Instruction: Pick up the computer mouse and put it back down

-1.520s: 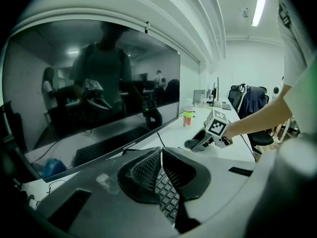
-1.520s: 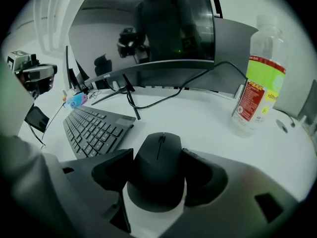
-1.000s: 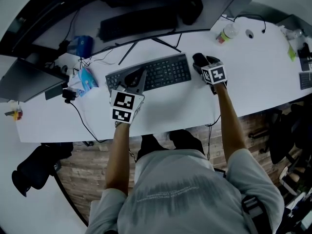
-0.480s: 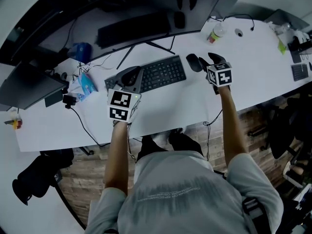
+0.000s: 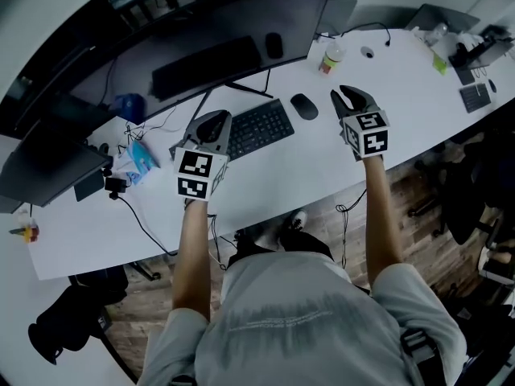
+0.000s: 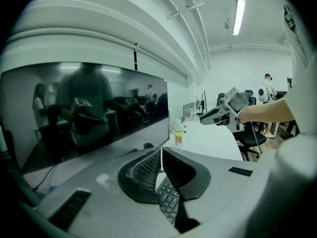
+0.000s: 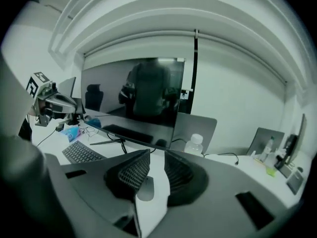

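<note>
A dark computer mouse (image 5: 304, 106) lies on the white desk (image 5: 290, 171), just right of the black keyboard (image 5: 256, 129). My right gripper (image 5: 348, 96) hangs a little to the mouse's right, apart from it. In the right gripper view the mouse (image 7: 145, 188) shows low in the narrow gap of the right gripper (image 7: 157, 165), flat on the desk beyond the jaws, which stand slightly apart and hold nothing. My left gripper (image 5: 213, 123) hovers over the keyboard's left end. Seen from its own camera, the left gripper (image 6: 161, 155) has its jaws almost touching and empty, with keyboard keys (image 6: 168, 202) below.
A wide dark monitor (image 5: 201, 39) stands behind the keyboard. A bottle (image 5: 331, 56) and a laptop (image 5: 338, 10) sit at the back right. Cables and a blue packet (image 5: 142, 147) lie at the left. The desk's front edge runs near the person's body.
My right gripper was over the mouse a second ago; it has drawn off to the right, and the mouse stays on the desk. The left gripper has barely moved.
</note>
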`<action>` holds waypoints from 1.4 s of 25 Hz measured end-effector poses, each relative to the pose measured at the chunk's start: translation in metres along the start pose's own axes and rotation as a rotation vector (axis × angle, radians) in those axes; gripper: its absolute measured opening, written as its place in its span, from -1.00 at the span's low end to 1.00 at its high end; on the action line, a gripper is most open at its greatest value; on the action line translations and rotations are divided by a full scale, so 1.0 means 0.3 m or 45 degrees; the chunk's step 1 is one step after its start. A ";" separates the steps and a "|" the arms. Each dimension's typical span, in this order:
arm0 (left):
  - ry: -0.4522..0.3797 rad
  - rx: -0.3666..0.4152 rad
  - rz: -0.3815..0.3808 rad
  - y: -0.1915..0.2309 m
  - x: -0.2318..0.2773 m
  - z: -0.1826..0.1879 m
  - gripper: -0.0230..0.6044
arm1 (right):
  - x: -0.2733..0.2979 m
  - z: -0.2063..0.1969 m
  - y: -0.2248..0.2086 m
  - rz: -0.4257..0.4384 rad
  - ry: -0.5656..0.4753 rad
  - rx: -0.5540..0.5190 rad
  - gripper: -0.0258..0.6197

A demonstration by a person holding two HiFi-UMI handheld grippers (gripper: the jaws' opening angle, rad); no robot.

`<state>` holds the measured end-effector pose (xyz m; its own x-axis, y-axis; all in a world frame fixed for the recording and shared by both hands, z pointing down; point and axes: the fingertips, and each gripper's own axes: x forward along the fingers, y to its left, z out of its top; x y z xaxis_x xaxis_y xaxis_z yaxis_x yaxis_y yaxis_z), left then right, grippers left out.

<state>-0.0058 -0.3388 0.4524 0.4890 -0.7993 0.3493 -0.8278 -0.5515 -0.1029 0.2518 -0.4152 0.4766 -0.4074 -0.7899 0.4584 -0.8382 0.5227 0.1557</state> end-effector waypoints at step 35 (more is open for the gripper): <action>-0.364 0.247 -0.101 -0.079 -0.255 0.414 -0.88 | -0.578 0.476 0.264 -0.144 -0.441 -0.221 -0.91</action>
<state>0.0105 -0.2944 0.3124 0.6299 -0.7714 0.0911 -0.7298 -0.6279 -0.2705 0.2043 -0.2825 0.2844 -0.4391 -0.8913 0.1128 -0.8231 0.4495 0.3472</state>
